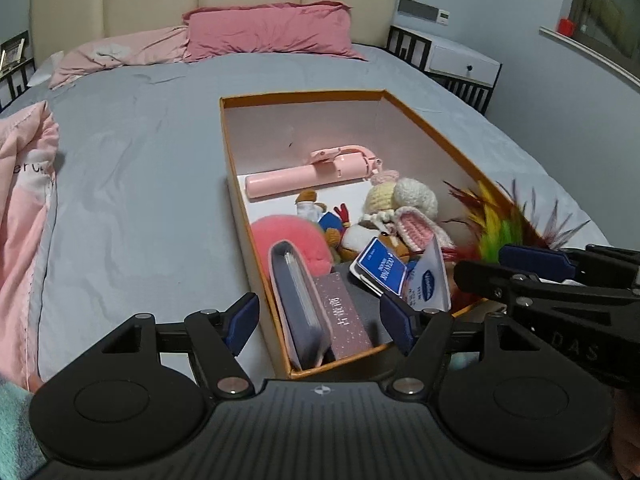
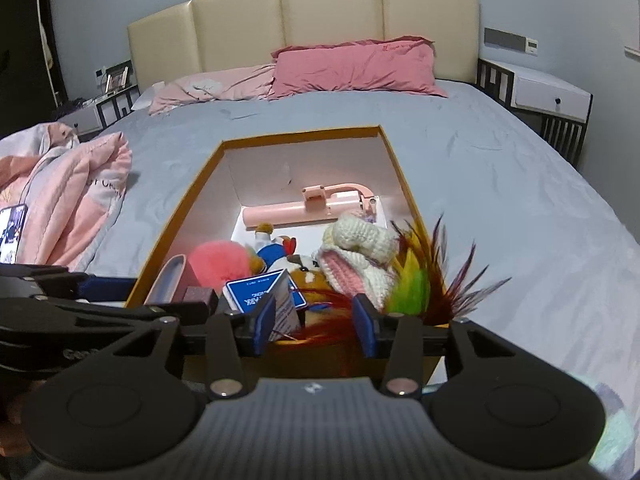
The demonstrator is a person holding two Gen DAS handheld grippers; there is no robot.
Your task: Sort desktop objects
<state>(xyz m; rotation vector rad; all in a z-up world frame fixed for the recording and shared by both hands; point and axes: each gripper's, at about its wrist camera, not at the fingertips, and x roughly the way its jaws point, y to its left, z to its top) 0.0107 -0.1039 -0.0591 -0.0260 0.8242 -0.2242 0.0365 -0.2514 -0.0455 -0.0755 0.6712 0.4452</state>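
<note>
An orange-rimmed cardboard box (image 1: 304, 95) lies on the grey bed. Inside are a pink selfie stick (image 1: 308, 176), crocheted toys (image 1: 412, 200), a pink plush ball (image 1: 288, 240), a blue card pack (image 1: 380, 268), a dark wallet (image 1: 300, 300) and a purple-brown carton (image 1: 344, 320). My left gripper (image 1: 320, 320) stands open wide over the box's near end, one finger outside the left wall, one inside. A multicoloured feather shuttlecock (image 2: 416, 280) leans in the near right corner. My right gripper (image 2: 316, 324) is open, with its red feathers lying loose between the pads.
Pink pillows (image 2: 356, 68) lie by the cream headboard. A pink quilt (image 2: 76, 200) is bunched at the bed's left edge with a lit phone (image 2: 12, 232) on it. White nightstands (image 2: 552, 98) flank the bed. Grey sheet (image 1: 140, 200) surrounds the box.
</note>
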